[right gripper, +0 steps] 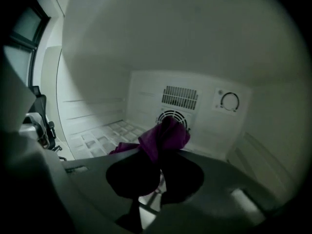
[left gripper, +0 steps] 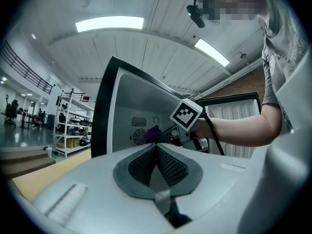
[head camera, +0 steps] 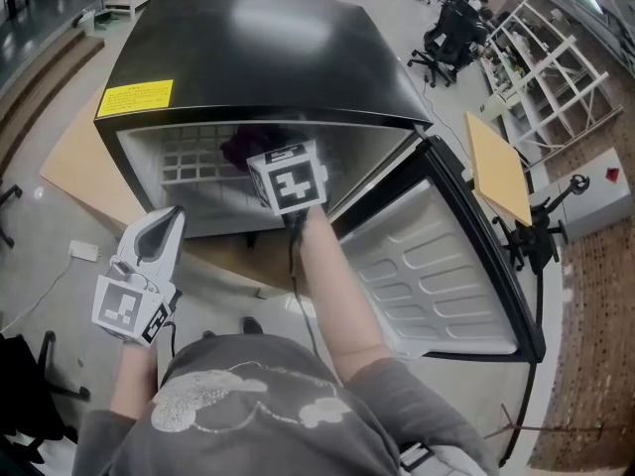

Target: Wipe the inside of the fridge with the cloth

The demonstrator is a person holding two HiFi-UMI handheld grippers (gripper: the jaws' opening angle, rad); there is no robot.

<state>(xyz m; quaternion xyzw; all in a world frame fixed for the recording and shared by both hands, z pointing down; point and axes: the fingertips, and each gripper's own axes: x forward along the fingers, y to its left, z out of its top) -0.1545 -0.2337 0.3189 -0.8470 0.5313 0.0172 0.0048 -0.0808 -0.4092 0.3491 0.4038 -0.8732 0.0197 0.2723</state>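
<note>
R tongs (right gripper: 160, 161) pinch cloth (right gripper: 165, 133) inside fridge (right gripper: 97, 57) — L tongs (left gripper: 156, 150) closed, empty.

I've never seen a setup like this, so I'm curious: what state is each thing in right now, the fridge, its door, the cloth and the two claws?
fridge: open at the front.
door: swung wide open.
purple cloth: bunched up, gripped, inside the fridge.
right claw: shut on the purple cloth, reaching into the fridge.
left claw: shut, empty, held outside the fridge.
</note>
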